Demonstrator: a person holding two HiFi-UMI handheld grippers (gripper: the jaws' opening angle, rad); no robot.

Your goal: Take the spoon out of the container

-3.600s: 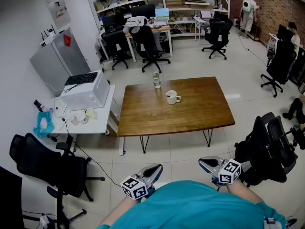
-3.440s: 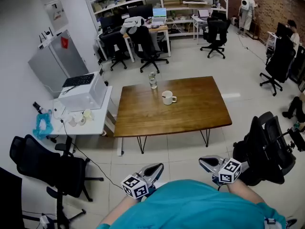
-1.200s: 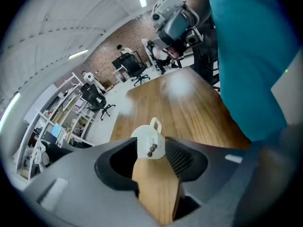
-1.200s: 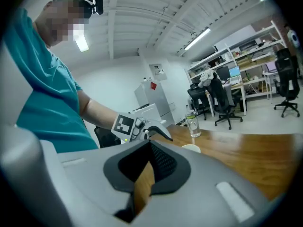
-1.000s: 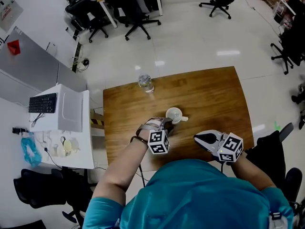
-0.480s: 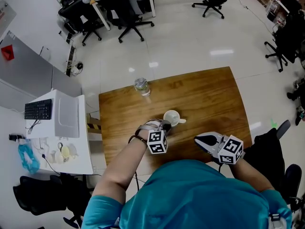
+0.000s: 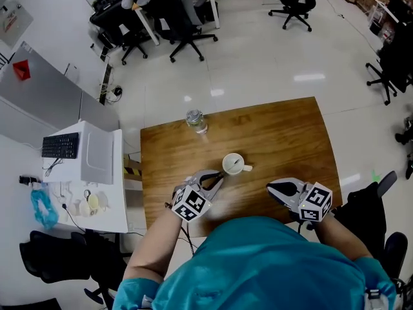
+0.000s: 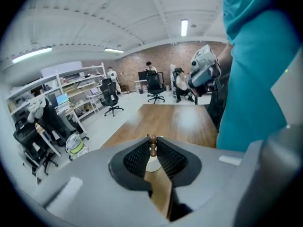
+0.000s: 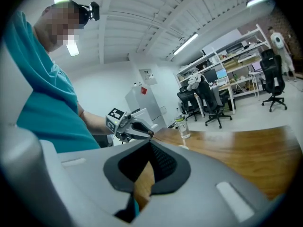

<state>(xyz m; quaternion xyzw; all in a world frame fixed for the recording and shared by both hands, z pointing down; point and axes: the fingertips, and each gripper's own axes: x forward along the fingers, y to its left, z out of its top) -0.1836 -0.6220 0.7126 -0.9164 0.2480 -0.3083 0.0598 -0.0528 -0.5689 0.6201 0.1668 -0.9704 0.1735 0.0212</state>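
Observation:
A white mug (image 7: 232, 163) stands near the middle of the wooden table (image 7: 284, 137). My left gripper (image 7: 218, 177) hovers just short of the mug on the near left side, shut on the spoon's thin brown handle (image 8: 152, 147). The handle's knobbed end sticks up between the tips, and the mug (image 8: 151, 164) shows white just beyond them. In the right gripper view, the left gripper (image 9: 144, 132) has a thin rod poking from its tips. My right gripper (image 7: 274, 187) is held over the table's near edge, right of the mug, shut and with nothing in it.
A clear water bottle (image 7: 196, 121) stands at the table's far left. A white side desk (image 7: 103, 192) with a keyboard sits left of the table. Office chairs (image 7: 181, 18) stand on the floor beyond, and a black chair (image 7: 371, 202) is at my right.
My left gripper has pulled back from the mug's rim toward me and to the left, with its jaws now closed on the spoon handle. The right gripper has barely moved.

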